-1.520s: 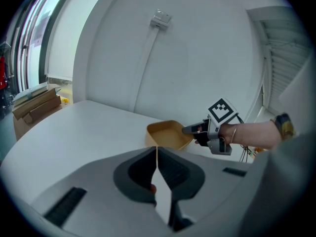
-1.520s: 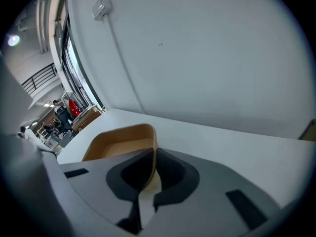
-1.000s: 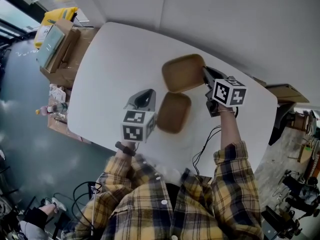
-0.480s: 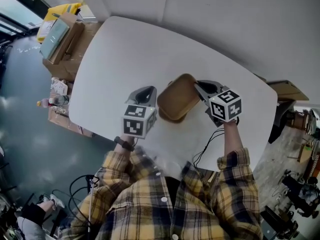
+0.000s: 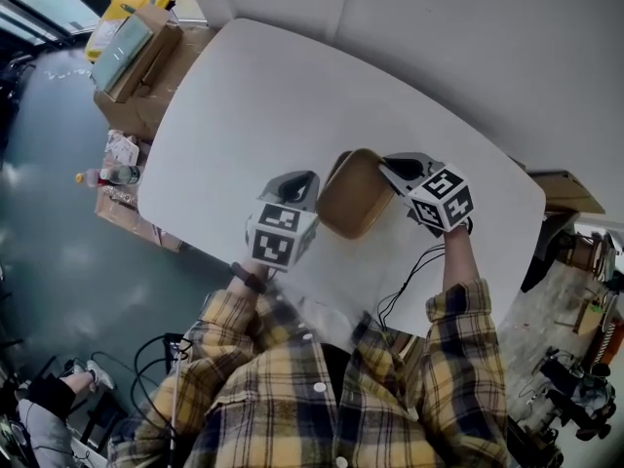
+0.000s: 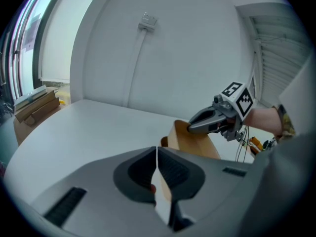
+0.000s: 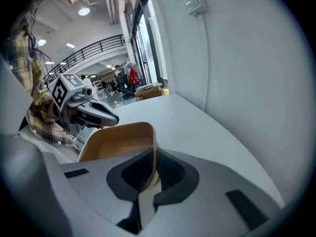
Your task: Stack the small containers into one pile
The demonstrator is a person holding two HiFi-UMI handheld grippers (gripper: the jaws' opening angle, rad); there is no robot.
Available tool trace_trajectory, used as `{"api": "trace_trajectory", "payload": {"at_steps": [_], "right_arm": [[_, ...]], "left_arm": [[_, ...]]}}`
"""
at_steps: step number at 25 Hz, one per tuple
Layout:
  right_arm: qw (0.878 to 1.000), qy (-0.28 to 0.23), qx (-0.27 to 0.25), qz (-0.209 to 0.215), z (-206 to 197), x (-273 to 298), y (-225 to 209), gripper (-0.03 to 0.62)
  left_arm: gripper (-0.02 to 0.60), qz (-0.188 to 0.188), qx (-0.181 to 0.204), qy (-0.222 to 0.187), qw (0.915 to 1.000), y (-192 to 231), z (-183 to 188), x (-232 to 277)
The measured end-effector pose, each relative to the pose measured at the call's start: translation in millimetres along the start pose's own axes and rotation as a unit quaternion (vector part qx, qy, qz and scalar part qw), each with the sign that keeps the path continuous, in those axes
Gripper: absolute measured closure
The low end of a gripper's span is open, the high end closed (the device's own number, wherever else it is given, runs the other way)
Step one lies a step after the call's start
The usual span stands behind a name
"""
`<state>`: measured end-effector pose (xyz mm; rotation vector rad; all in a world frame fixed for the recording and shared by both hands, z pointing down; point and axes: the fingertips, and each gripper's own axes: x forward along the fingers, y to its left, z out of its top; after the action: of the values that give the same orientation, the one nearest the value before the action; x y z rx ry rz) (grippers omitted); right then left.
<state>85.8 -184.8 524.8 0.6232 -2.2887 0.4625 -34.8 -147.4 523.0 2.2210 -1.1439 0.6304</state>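
Note:
Two brown paper containers sit at the near middle of the white table (image 5: 244,96). My right gripper (image 5: 385,164) is shut on the rim of the upper container (image 5: 356,195), which is tilted over the lower one. Only the far edge of the lower container (image 5: 336,167) shows past it. My left gripper (image 5: 304,178) is shut on a thin tan rim at the lower container's left side. In the left gripper view the tilted container (image 6: 197,141) stands just past my shut left gripper (image 6: 157,154), with the right gripper (image 6: 190,127) on its top edge. In the right gripper view the container's wall (image 7: 116,139) runs between the jaws of my right gripper (image 7: 153,157).
Cardboard boxes (image 5: 136,57) and bottles (image 5: 107,175) lie on the floor left of the table. Another box (image 5: 561,188) sits beyond the table's right corner. A black cable (image 5: 405,281) trails from the right gripper across the near table edge. A white wall runs behind the table.
My right gripper has brought its container from the far side toward me and tilted it over the one by my left gripper. The left gripper has barely moved.

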Motion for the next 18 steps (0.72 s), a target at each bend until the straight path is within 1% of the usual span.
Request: {"api": "trace_trajectory", "payload": {"at_steps": [3,11,14,18], "right_arm": [[0.999,0.014,-0.029,0.011,2.2,5.9,-0.4,0.568],[0.996,0.038,-0.07,0.038,-4.1,21.6,-1.4,0.568],[0.995,0.041,-0.085,0.033,-5.8,27.4,-1.7,0.568],[0.99,0.045,-0.132,0.0,-5.3,33.0,1.7,0.566]], "left_arm": [[0.558,0.002,-0.001,-0.001,1.0,-1.8,0.6,-0.8],[0.558,0.012,-0.005,-0.001,0.9999,2.8,-1.6,-2.8],[0.558,0.014,-0.007,0.0,0.9999,5.8,-3.5,-2.4],[0.558,0.014,-0.011,0.003,0.9998,6.4,-4.9,-1.2]]}}
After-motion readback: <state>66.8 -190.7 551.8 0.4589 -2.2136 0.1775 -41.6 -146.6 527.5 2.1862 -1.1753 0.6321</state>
